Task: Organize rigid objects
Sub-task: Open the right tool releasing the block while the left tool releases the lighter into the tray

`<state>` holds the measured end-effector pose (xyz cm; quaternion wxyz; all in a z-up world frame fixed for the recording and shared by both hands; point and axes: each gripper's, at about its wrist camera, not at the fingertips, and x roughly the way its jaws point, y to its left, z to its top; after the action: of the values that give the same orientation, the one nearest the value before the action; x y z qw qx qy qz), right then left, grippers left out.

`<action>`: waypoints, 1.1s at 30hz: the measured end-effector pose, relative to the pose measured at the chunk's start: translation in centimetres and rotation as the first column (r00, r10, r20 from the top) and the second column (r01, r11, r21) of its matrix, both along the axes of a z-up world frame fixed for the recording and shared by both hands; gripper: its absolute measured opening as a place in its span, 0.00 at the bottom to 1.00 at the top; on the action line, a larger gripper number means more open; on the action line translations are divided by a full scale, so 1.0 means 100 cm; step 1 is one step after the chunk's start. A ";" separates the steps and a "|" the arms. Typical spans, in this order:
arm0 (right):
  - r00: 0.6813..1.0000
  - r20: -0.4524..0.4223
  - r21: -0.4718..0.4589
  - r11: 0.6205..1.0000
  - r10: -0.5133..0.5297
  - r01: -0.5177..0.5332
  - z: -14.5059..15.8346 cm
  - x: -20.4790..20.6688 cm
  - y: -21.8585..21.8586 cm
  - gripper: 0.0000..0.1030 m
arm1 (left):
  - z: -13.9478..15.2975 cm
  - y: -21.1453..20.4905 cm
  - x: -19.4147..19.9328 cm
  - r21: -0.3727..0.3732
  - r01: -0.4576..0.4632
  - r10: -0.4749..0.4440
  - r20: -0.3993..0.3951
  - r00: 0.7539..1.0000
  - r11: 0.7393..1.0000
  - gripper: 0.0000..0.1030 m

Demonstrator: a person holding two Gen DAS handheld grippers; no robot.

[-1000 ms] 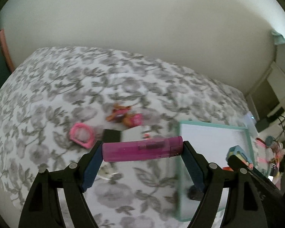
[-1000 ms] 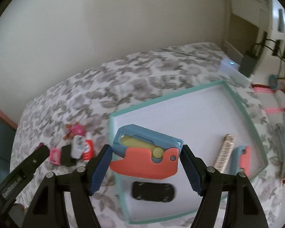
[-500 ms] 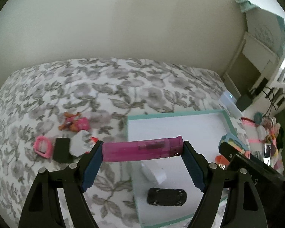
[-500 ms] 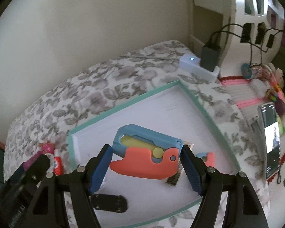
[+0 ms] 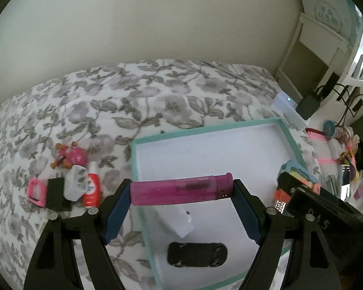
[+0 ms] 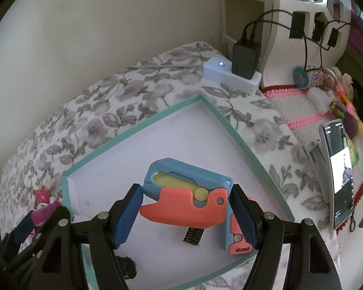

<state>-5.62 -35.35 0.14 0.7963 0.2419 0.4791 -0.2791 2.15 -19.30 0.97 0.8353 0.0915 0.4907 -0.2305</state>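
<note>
Left wrist view: the left gripper (image 5: 181,192) clamps a pink lighter (image 5: 181,191) crosswise by its ends, above the near left part of the teal-rimmed tray (image 5: 290,137). A black toy car (image 5: 197,253) lies in the tray nearer the camera; small toys (image 5: 70,157) sit on the floral bedspread (image 5: 157,96) to the left.

Right wrist view: the right gripper (image 6: 185,201) grips a blue-and-coral folding toy (image 6: 185,195) over the tray's middle (image 6: 220,116). A second similar toy (image 6: 237,239) lies just right of a patterned lighter (image 6: 193,235).
</note>
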 end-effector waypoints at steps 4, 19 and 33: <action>1.000 -0.001 0.001 1.000 -0.012 0.012 -0.004 -0.002 -0.007 0.72 | -0.011 -0.010 0.003 0.002 0.011 -0.011 -0.022 1.000 1.000 0.80; 0.998 -0.047 0.011 0.999 -0.034 0.034 -0.020 -0.003 -0.017 0.72 | -0.037 -0.022 0.005 0.024 0.043 -0.042 -0.054 0.998 0.999 0.80; 0.999 -0.038 -0.011 1.000 -0.021 0.020 -0.012 -0.001 -0.012 0.72 | -0.033 -0.016 0.006 0.021 0.037 -0.036 -0.037 0.999 0.999 0.83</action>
<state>-5.75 -36.53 -1.02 0.7854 0.2370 0.4902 -0.2944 2.80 -20.94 -2.37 0.8208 0.1052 0.5066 -0.2419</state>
